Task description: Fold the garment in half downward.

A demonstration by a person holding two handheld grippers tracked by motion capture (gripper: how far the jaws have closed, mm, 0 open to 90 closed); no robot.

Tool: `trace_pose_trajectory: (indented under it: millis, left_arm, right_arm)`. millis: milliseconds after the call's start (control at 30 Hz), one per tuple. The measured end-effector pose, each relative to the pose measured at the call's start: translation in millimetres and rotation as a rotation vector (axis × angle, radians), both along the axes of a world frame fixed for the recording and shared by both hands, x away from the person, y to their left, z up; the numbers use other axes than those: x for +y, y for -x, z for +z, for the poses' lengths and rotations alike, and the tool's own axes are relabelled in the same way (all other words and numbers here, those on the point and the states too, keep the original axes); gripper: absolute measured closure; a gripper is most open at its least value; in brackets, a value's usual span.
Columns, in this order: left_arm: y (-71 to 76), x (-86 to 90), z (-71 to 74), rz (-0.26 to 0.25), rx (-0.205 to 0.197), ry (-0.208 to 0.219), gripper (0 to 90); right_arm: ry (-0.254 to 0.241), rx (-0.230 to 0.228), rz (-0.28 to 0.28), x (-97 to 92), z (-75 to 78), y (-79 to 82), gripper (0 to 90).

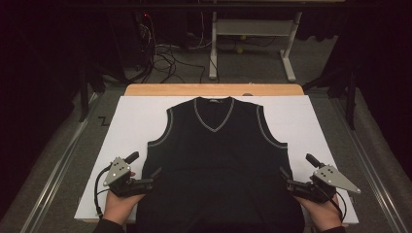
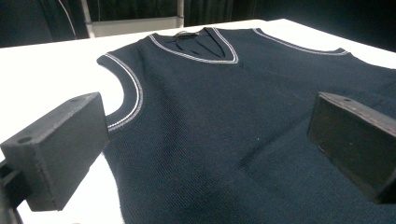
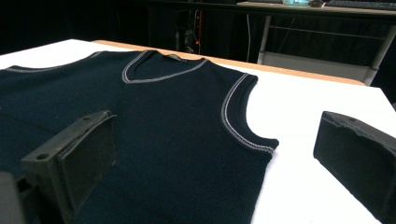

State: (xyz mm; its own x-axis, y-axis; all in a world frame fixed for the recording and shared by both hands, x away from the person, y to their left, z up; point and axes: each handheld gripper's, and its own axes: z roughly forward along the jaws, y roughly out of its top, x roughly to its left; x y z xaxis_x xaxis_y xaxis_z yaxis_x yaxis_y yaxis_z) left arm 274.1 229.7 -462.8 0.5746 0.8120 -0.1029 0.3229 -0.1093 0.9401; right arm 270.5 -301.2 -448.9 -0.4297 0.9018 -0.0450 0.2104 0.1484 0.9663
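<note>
1. While the dark sleeveless V-neck vest (image 1: 218,165) lies spread flat and unfolded on the white board (image 1: 311,116) that covers the table, no fold is yet made: both armholes, the neckline and the side edges are all laid out, so the work seems to stand at its very start.
2. The left gripper (image 1: 149,180) sits at the vest's left side edge below the armhole, its jaws standing wide apart; in the left gripper view the fabric edge lies between the jaws, but the pads do not press on it.
3. The right gripper (image 1: 286,180) mirrors it at the right side edge, jaws likewise wide apart with nothing clamped.
4. What is left, as I judge it: gripping the cloth at both sides and every fold that follows.
5. The vest's long axis runs from the person toward the far edge of the table; the V-neck (image 1: 214,115) points away from the person, and the hem lies nearest, at the bottom of the high view.
</note>
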Motion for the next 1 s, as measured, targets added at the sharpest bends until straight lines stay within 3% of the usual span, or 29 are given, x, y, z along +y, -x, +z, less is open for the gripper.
trace_pose_trajectory:
  millis: [600,700,867,900,1000]
  left_arm:
    - [0.0,-1.7,1.5,-0.014,0.001,0.003,0.0]
    - [0.0,-1.7,1.1,0.008,-0.022,-0.003,0.0]
    - [-2.7,-1.2,0.1,-0.011,-0.010,0.011,0.0]
    - [-3.3,-2.4,-0.9,-0.009,-0.003,0.002,0.0]
    - [-4.4,-3.3,-0.7,-0.008,0.017,-0.006,0.0]
  right_arm:
    - [-0.004,0.006,-0.005,-0.1,0.7,-0.1,0.5]
    - [0.010,0.003,-0.002,1.3,1.8,-0.3,0.4]
    - [0.028,0.024,-0.016,3.9,2.6,-3.2,0.4]
    - [0.027,0.054,-0.020,4.0,2.2,-6.2,0.5]
    - [0.044,0.078,-0.027,4.2,1.9,-9.4,0.5]
